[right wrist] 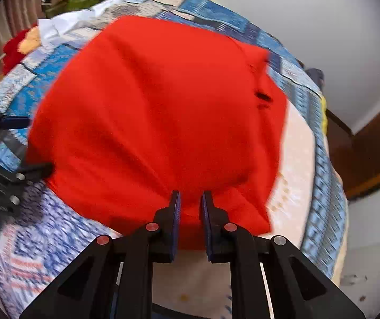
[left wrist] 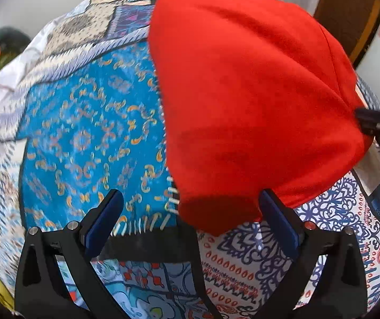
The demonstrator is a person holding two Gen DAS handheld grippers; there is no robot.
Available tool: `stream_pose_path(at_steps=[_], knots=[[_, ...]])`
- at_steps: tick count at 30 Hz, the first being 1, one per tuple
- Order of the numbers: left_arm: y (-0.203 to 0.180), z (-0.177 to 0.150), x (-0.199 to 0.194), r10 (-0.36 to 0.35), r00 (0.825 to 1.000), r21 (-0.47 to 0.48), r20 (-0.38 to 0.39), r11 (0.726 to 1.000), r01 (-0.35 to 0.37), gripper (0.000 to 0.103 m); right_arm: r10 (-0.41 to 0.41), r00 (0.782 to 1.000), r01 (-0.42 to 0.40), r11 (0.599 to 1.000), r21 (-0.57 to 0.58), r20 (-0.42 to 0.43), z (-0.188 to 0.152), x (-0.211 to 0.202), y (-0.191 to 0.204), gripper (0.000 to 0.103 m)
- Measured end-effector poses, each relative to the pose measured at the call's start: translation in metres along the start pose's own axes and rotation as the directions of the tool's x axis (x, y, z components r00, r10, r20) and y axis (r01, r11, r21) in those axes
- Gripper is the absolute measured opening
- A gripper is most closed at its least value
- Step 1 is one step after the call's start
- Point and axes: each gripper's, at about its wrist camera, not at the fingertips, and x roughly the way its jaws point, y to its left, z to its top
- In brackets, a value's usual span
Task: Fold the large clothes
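A large red garment [left wrist: 256,101] lies on the patterned bedspread [left wrist: 89,122]; it fills the middle of the right wrist view [right wrist: 150,122]. My left gripper [left wrist: 190,207] is open, its jaws wide apart, with a lower corner of the red cloth between them but not pinched. It shows at the left edge of the right wrist view [right wrist: 28,146]. My right gripper [right wrist: 191,204] is shut on the near edge of the red garment, and fabric bunches toward its pads. It shows at the right edge of the left wrist view [left wrist: 362,119], holding the cloth's side.
The bed is covered by a blue, white and orange patchwork spread [right wrist: 43,239]. A pile of white, red and orange clothes [right wrist: 38,34] lies at the bed's far left. A wooden door frame [right wrist: 375,159] and white wall stand to the right.
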Motion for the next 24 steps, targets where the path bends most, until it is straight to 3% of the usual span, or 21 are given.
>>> stream_pose_path(at_steps=[2, 4, 7, 11, 14, 19, 24], knots=[[0.003, -0.004, -0.002, -0.009, 1.000, -0.025, -0.003, 1.000, 0.009, 0.103, -0.045, 0.998, 0.046, 0.999, 0.012, -0.039, -0.010, 0.007, -0.011, 0.011], [0.003, -0.007, -0.004, 0.002, 1.000, -0.016, -0.003, 1.000, -0.002, 0.103, 0.008, 1.000, -0.006, 0.998, 0.058, -0.030, -0.016, 0.005, -0.024, 0.011], [-0.001, -0.016, -0.007, 0.099, 0.995, 0.053, 0.005, 0.994, -0.099, 0.103, 0.065, 0.997, -0.059, 0.991, 0.120, -0.050, -0.020, 0.005, -0.043, 0.011], [0.014, -0.020, -0.019, 0.174, 0.985, 0.054, -0.002, 0.983, -0.174, 0.096, 0.121, 0.992, -0.112, 0.981, 0.161, -0.042, -0.023, 0.007, -0.056, 0.011], [0.031, -0.015, -0.043, 0.180, 0.983, 0.016, 0.045, 0.983, -0.181, 0.095, 0.131, 0.990, -0.123, 0.977, 0.172, -0.041, -0.023, -0.004, -0.061, 0.011], [0.045, 0.025, -0.081, 0.174, 0.972, -0.012, 0.160, 0.985, -0.175, 0.095, 0.164, 0.981, -0.179, 0.969, 0.171, 0.101, -0.002, -0.050, -0.074, 0.011], [0.038, 0.084, -0.077, 0.103, 0.972, -0.030, 0.211, 0.995, -0.099, 0.097, 0.267, 0.940, -0.305, 0.936, 0.178, 0.211, 0.049, -0.073, -0.072, 0.011]])
